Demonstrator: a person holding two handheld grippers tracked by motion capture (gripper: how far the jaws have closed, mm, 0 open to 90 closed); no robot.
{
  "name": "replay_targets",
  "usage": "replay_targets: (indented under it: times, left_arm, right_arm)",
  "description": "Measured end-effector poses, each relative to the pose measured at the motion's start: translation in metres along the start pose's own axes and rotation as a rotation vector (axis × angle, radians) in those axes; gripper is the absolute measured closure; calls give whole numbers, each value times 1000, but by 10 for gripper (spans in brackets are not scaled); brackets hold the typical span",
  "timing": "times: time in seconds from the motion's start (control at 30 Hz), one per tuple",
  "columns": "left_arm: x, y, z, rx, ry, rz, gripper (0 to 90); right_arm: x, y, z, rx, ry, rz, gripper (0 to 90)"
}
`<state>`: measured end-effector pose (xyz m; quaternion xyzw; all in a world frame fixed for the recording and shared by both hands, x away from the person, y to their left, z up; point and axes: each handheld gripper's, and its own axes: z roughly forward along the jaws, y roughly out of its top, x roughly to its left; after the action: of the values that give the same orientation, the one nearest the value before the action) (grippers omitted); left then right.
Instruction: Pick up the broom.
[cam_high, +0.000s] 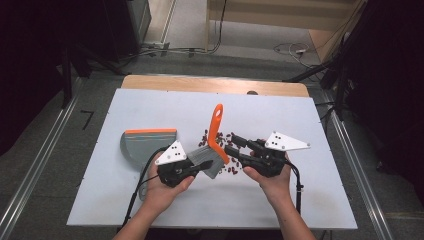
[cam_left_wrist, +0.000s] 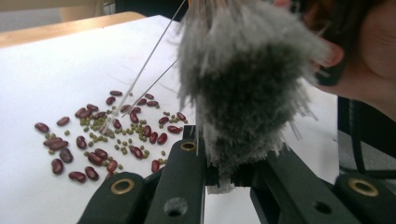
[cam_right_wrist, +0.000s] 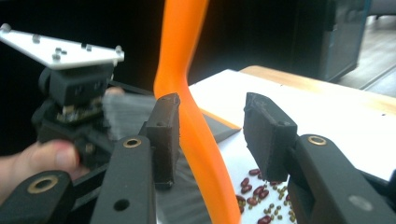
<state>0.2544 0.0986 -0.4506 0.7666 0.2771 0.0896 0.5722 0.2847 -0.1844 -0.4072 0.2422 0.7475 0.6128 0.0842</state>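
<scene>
At the near middle of the worktop (cam_high: 150, 210), the person's two hands are meeting over a small hand brush. The left hand-held gripper (cam_high: 192, 170) is clamping the brush's grey bristle head (cam_high: 206, 159), its jaws pinched tight on the bristles; in the left gripper view the bristles (cam_left_wrist: 243, 88) are rising straight out from between the black jaws, with a few stray fibres sticking out. Just to the right, the right hand-held gripper (cam_high: 231, 144) is reaching in toward the orange handle (cam_high: 216, 131). In the right gripper view the handle (cam_right_wrist: 191, 116) is standing between its two jaws, lying against the left pad while the right pad is standing clear of it, so the jaws are partly apart and not gripping. Under and just beyond the brush, red beans (cam_high: 231, 169) and small green beans (cam_left_wrist: 119, 140) are lying scattered on the white surface. Farther left, a grey dustpan (cam_high: 145, 145) with an orange edge is resting flat, apart from the beans.
</scene>
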Motion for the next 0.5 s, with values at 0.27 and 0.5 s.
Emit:
replay_targets:
  times: [0.27, 0.5]
  left_arm:
    - [5, 0, -7, -10, -122, 32, 855]
    - [3, 0, -7, -9, -207, 56, 855]
  right_arm:
    - [3, -2, 5, 55, 127, -39, 557]
    - [8, -9, 16, 102, 211, -57, 558]
